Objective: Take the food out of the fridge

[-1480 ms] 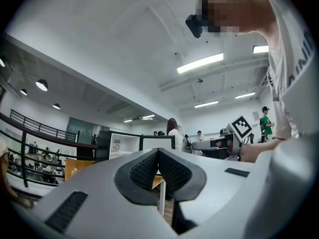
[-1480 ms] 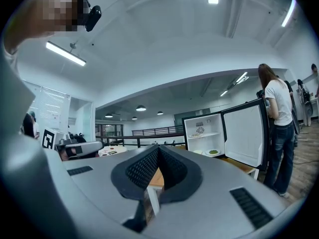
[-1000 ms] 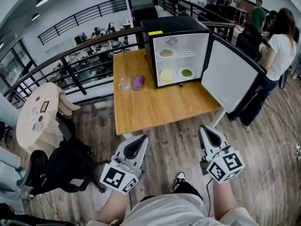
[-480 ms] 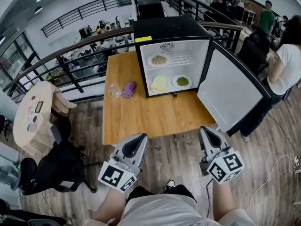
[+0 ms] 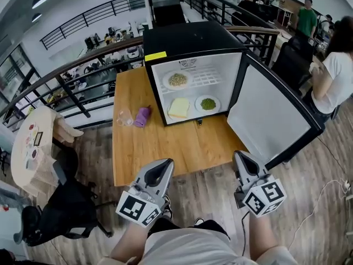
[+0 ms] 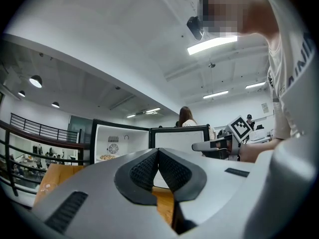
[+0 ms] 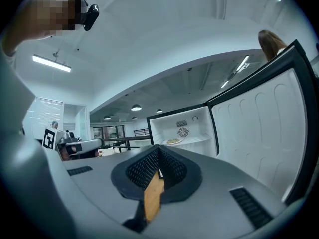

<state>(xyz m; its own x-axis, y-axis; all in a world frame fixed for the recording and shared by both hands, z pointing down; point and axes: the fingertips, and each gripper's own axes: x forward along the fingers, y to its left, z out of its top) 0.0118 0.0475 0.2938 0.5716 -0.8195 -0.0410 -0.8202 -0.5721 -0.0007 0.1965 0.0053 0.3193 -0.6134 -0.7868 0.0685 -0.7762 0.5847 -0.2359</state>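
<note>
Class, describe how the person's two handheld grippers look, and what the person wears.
Both the left gripper and right gripper are grey, tapering shells with black ribbed pads. Each carries a white cube with black square markers. The person wears a pale short-sleeved shirt.

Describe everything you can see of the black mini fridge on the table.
The fridge is a small black box with a white inside, standing upright at the far side of the wooden table. Its door is swung wide open to the right in the head view. A yellow sticker sits on the top front edge. On the wire shelf is a plate of pale food; on the floor below lie a yellow slab and a plate of green food.
</note>
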